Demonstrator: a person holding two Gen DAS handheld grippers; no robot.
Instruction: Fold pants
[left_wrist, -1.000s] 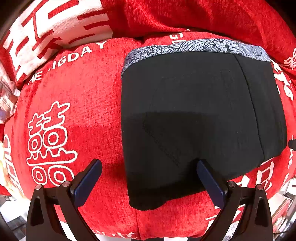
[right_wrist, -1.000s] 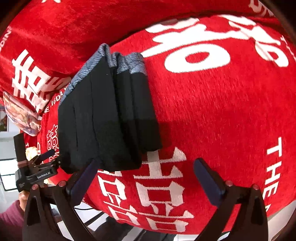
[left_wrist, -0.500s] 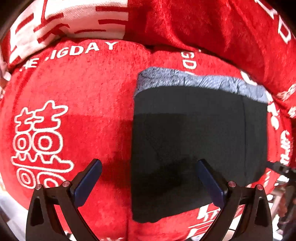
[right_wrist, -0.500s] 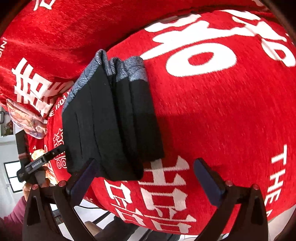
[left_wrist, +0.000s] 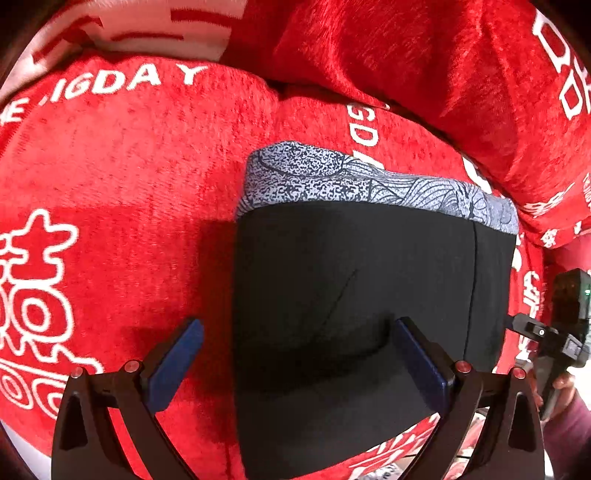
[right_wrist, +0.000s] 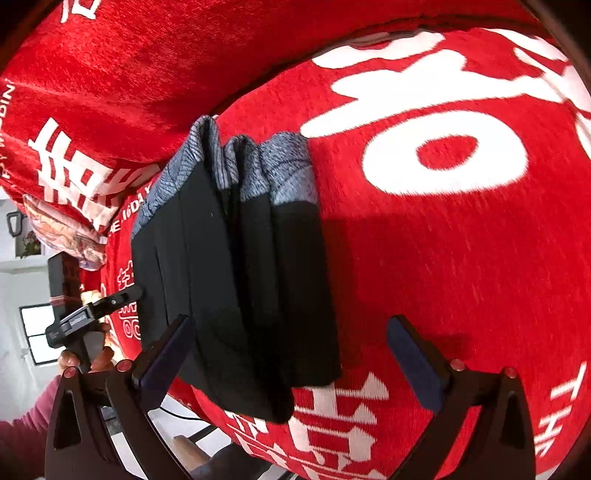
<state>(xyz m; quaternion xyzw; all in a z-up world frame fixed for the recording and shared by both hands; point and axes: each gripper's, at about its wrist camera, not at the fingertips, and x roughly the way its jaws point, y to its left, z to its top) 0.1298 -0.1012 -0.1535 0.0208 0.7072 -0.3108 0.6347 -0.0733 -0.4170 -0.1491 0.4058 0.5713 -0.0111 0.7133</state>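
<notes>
Several stacked layers make up the folded black knit pants with a grey patterned waistband (left_wrist: 354, 295), a squarish bundle lying flat on the plush red blanket with white woven lettering (left_wrist: 122, 192). From the right wrist view the bundle (right_wrist: 236, 280) shows its side: soft folds pressed together, the mottled grey band bunched at the far end, the smooth black cloth hanging slightly over the cushion's near edge. The blanket's pile looks fuzzy and ribbed, draped over rounded cushions.

The left gripper (left_wrist: 295, 354) has its jaws spread wide and released, gripping nothing; the blue pad on its right finger appears to rest on or just above the black cloth, though the dark fabric makes contact hard to judge. The right gripper (right_wrist: 288, 350) is likewise spread wide and empty, straddling the bundle's near corner.
</notes>
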